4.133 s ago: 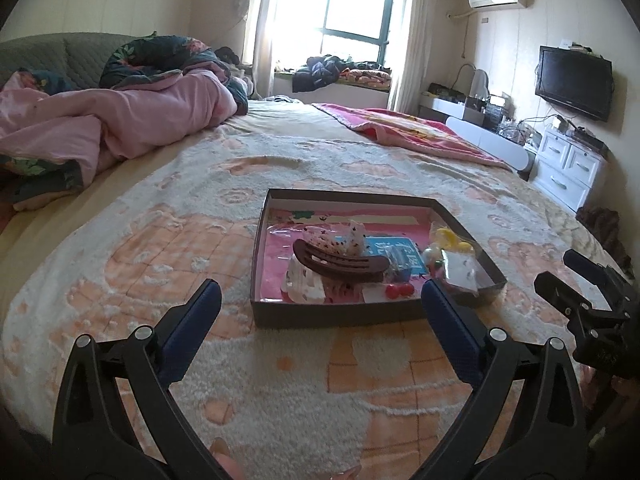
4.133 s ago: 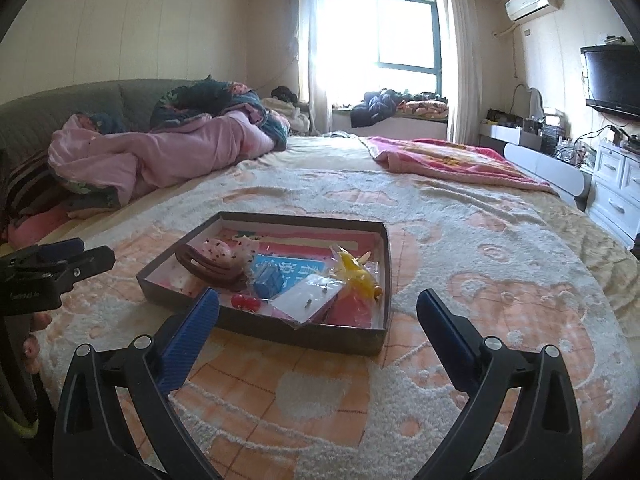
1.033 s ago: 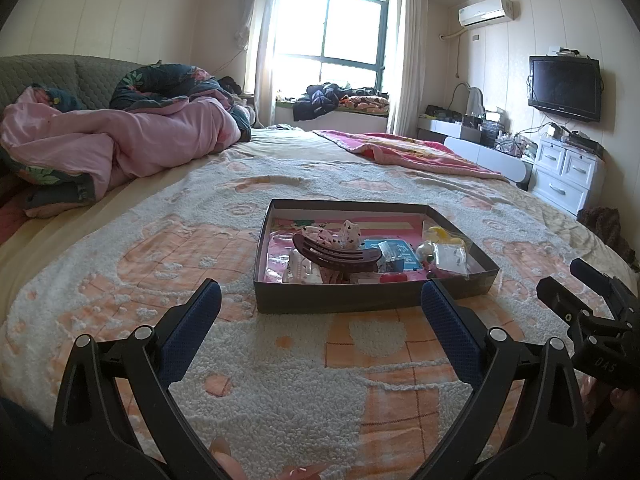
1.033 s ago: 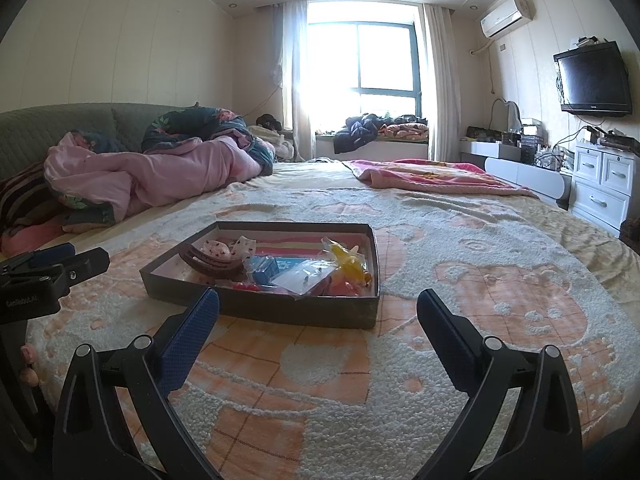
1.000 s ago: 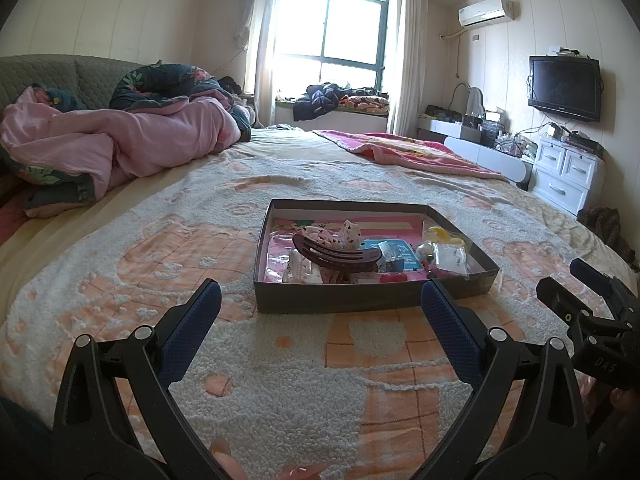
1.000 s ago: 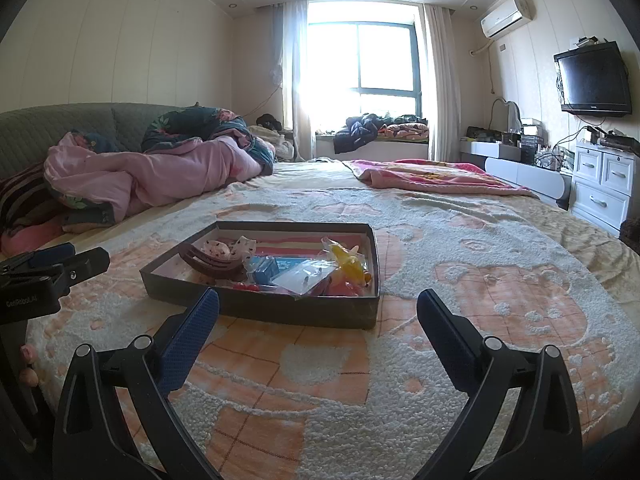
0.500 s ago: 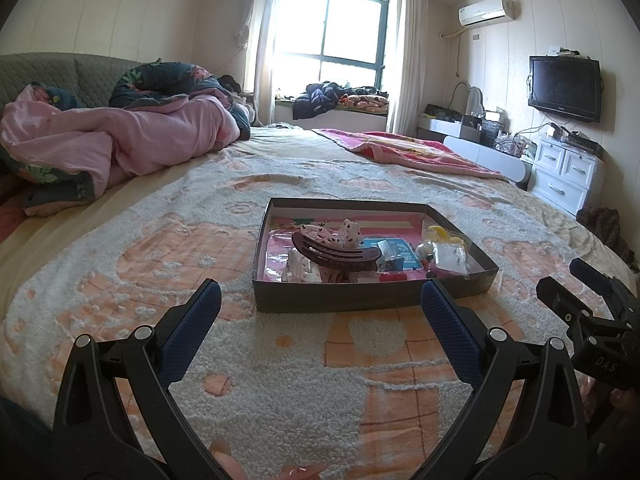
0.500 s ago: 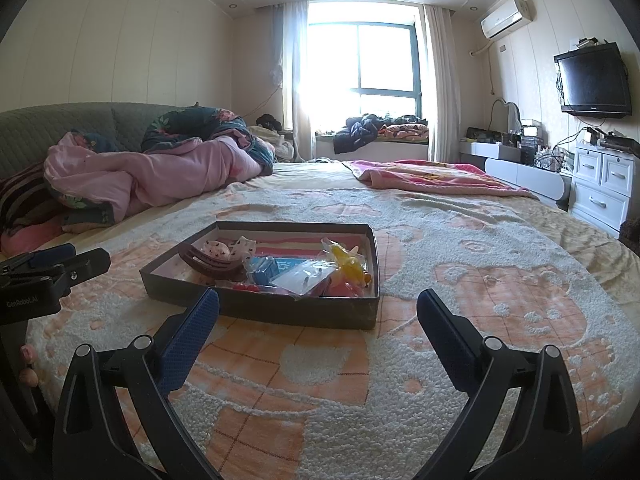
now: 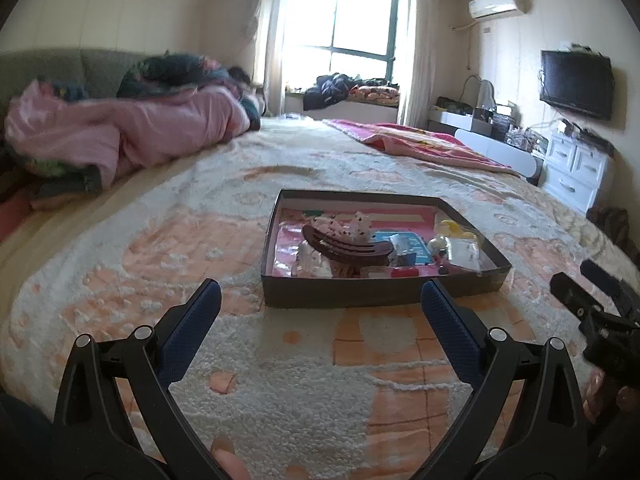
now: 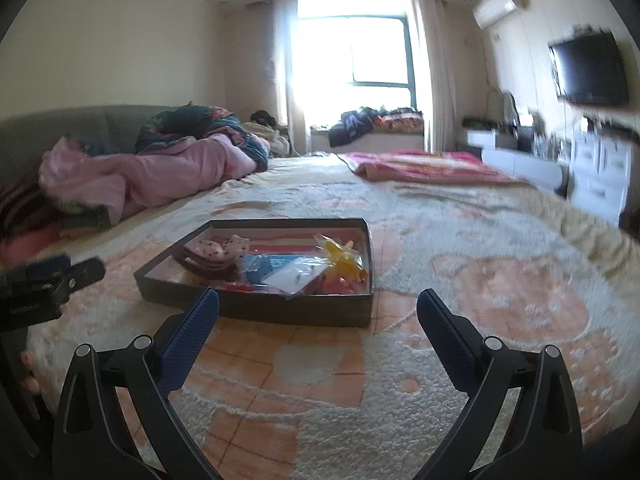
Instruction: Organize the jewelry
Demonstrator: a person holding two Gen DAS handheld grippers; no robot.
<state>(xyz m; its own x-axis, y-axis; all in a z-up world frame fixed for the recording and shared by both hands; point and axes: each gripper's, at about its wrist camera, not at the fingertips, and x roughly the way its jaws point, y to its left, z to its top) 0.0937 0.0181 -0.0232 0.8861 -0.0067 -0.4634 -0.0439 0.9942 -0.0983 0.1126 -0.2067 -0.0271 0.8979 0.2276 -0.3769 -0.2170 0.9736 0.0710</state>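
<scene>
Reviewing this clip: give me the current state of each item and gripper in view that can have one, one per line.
left gripper: open, empty, short of the tray
right gripper: open, empty, short of the tray
tray: uncovered, flat on the bed blanket, cluttered
brown hair claw: lying on top of the pile in the tray
clear packet: lying loose in the tray
television: screen dark
</scene>
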